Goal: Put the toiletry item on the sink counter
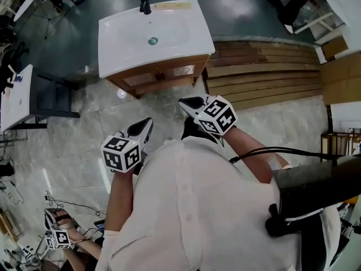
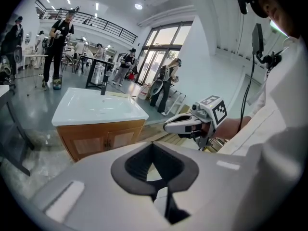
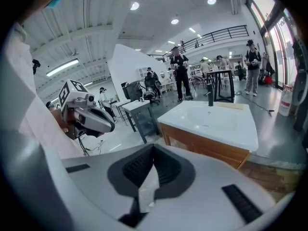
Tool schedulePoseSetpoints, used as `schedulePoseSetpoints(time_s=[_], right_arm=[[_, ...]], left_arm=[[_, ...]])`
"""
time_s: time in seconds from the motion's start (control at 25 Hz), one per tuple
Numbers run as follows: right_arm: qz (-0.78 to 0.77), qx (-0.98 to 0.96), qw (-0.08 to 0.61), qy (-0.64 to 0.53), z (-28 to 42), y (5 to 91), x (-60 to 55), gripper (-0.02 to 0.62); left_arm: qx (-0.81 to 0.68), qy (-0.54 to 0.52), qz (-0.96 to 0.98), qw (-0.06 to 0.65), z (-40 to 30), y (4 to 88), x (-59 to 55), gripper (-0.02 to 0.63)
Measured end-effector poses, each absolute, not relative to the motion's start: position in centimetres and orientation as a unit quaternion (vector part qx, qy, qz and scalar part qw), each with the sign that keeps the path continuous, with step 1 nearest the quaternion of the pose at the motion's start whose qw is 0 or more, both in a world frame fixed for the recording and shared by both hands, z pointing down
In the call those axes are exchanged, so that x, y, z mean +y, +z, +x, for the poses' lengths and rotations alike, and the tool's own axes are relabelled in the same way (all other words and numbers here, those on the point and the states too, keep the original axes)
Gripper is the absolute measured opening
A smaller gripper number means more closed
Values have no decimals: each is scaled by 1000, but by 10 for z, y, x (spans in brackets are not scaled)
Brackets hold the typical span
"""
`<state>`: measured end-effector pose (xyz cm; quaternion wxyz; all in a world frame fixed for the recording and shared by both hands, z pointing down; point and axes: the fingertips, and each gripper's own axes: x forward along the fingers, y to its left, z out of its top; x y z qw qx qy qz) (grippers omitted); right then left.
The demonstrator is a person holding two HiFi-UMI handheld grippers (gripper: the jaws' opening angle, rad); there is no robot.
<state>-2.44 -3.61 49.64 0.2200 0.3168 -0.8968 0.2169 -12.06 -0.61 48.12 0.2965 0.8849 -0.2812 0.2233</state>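
A white sink counter [image 1: 121,47] on a wooden cabinet stands ahead, with a black faucet [image 1: 144,2] at its back edge. A flat pale yellow item [image 1: 172,5] lies beside the faucet. My left gripper [image 1: 148,121] and right gripper [image 1: 181,101] hover side by side over the floor, short of the cabinet, both pointing toward it. The left gripper [image 2: 153,144] has its jaws together in its own view, and no item shows between them. The right gripper [image 3: 154,146] is likewise shut, with only pale floor showing through the gap behind its pads.
A wooden stepped platform [image 1: 265,72] lies right of the cabinet. A dark table [image 1: 51,97] and a white table [image 1: 14,95] stand to the left. Another person's hand holds a marker-cube gripper [image 1: 56,239] at bottom left, near floor cables. Several people stand beyond the sink.
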Motion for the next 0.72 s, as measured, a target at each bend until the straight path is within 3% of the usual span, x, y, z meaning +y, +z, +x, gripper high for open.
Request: schedulePoseSetpoints(time_s=[0.72], right_arm=[[312,-898,225,213,-24,494,-28,5]], left_arm=[[-269,226,886,302,-112,483,-3,6]])
